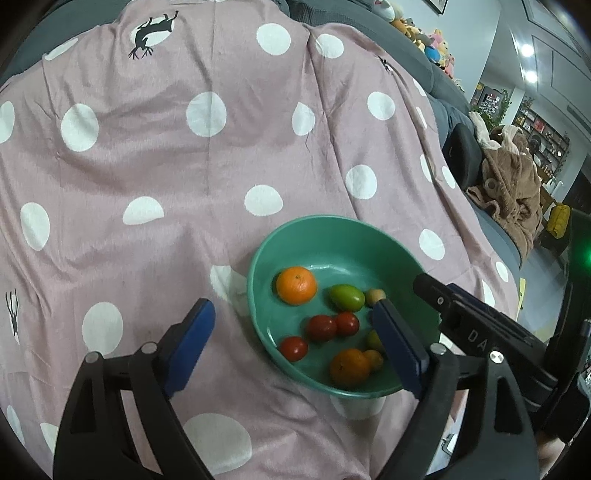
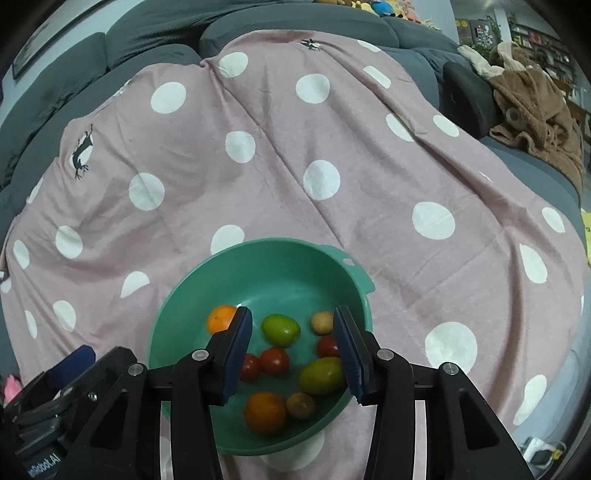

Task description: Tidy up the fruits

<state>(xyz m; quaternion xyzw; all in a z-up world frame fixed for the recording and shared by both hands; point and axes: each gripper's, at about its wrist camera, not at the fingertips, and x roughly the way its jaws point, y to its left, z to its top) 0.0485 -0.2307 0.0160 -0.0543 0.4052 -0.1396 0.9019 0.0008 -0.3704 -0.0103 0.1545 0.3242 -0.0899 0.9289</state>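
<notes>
1. All the fruit in view lies inside the green bowl (image 2: 354,284), which sits on the pink dotted cloth (image 2: 280,155) spread over the grey sofa (image 2: 155,29), near the cloth's front edge.
2. In the bowl: two oranges, one (image 2: 220,318) at the left and one (image 2: 265,412) at the front; two green fruits (image 2: 280,329) (image 2: 320,376); three red tomatoes (image 2: 274,360); and two small brownish fruits (image 2: 321,322) (image 2: 301,405).
3. The right claw (image 2: 293,354) hangs over the bowl's middle, fingers spread and holding nothing; the tomatoes and the nearer green fruit lie between its blue pads, below them.
4. The left claw (image 1: 295,343) is also released and empty, straddling the bowl's left rim (image 1: 258,317): one pad over the cloth, the other over the bowl's right half.
5. No loose fruit shows on the cloth. My reading: this fits either fruit just gathered and let go, or a claw about to pick from the bowl for sorting elsewhere; the pictures do not settle which.
6. Any grasp here would need care: the round fruits touch and would roll aside.
</notes>
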